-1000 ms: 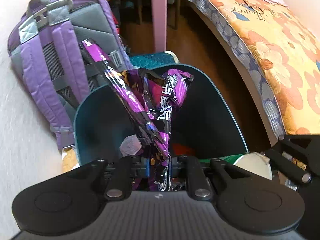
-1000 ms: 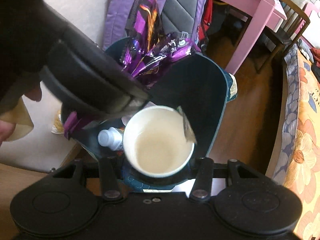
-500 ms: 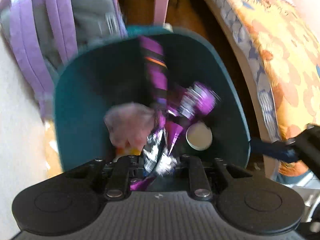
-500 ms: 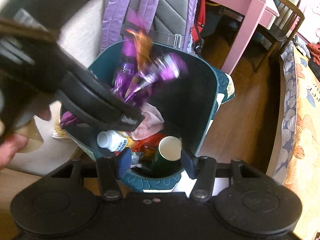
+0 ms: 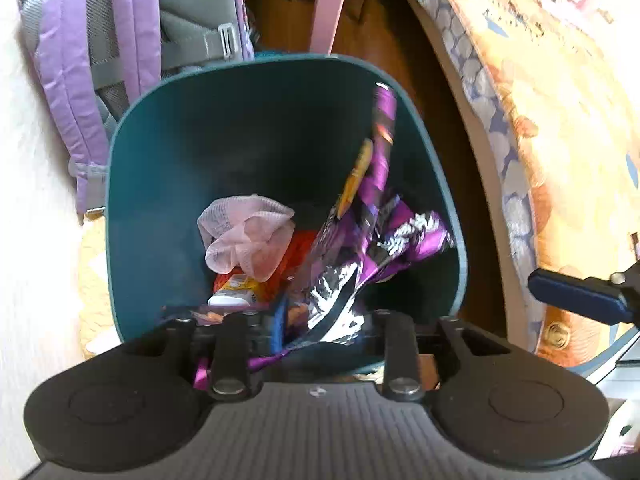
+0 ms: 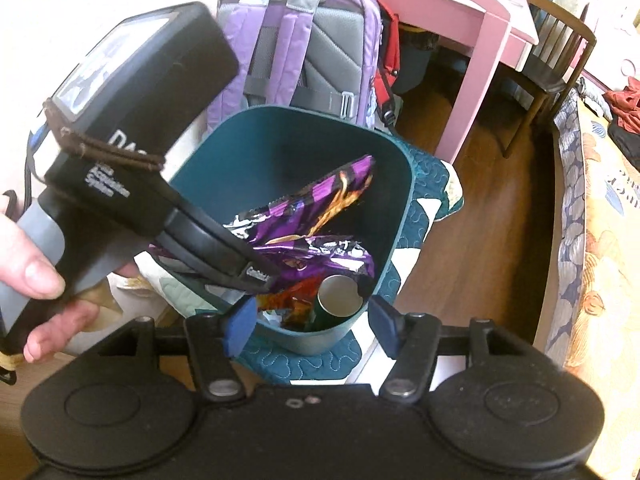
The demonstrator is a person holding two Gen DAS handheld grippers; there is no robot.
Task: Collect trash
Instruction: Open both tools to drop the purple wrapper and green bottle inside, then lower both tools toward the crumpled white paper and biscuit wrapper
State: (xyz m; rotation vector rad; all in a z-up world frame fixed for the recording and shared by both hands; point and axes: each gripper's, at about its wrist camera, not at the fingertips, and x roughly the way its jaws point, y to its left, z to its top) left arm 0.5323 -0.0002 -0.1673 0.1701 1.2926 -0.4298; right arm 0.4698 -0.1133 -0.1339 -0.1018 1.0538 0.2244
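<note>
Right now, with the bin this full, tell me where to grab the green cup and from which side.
Pinch the green cup by its rim, one finger inside, coming from above. Its open mouth faces up toward the open right gripper, and the purple wrapper held in the left gripper crowds its far left side.
</note>
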